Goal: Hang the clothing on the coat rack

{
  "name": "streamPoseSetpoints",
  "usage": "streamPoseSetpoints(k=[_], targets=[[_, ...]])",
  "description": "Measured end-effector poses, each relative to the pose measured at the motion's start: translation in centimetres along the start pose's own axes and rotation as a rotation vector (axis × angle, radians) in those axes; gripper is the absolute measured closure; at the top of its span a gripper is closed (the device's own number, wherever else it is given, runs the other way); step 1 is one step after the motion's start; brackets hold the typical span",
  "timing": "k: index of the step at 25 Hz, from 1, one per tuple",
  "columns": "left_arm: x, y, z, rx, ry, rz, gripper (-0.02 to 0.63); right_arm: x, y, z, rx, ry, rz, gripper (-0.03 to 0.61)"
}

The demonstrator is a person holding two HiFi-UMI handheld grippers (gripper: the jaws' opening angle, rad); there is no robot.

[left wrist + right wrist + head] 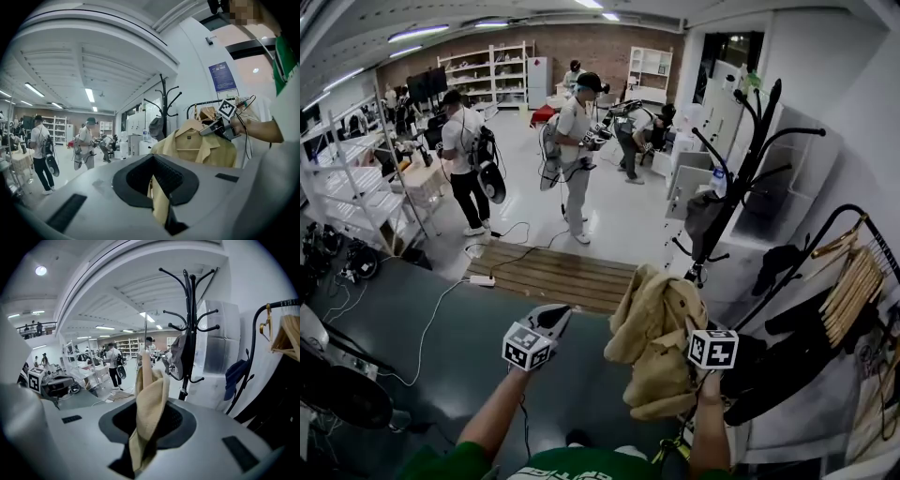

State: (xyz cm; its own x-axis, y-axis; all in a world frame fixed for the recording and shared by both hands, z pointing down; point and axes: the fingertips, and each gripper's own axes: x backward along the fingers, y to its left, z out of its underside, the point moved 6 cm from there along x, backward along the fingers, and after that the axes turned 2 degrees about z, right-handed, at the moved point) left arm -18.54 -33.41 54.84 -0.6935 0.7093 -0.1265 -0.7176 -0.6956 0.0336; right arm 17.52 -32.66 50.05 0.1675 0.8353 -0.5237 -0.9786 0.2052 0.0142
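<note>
Left gripper (561, 319): jaws narrow, with a tan sliver showing in the slit. The head view shows bare floor between it and the cloth, so I judge it empty. Tan shirt (656, 337): hangs bunched just right of that gripper, long axis vertical. It is pinched near its top by the right gripper (703, 328), jaws clamped on a thick fold. Coat rack (735, 183): upright, ahead and slightly right of the shirt, apart from it; the right hand is nearer. Its upper hooks look free, and a grey garment (705, 214) hangs lower down. Garment rail (811, 251) at far right. Surface: dark floor mat (469, 328), with a wooden pallet (553, 272) beyond. Room: open workshop, people working behind.
</note>
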Motion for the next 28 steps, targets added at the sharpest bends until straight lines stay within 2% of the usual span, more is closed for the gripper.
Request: streamPoseSetpoints(k=[11, 28], targets=[[-3.9, 1.8, -0.5, 0.008, -0.010, 0.037, 0.611, -3.7, -0.9, -2.1, -0.014, 0.021, 0.024, 0.489], [-11.3, 3.0, -4.1, -0.027, -0.051, 0.046, 0.611, -7.1, -4.6, -7.0, 0.007, 0.009, 0.023, 0.488]])
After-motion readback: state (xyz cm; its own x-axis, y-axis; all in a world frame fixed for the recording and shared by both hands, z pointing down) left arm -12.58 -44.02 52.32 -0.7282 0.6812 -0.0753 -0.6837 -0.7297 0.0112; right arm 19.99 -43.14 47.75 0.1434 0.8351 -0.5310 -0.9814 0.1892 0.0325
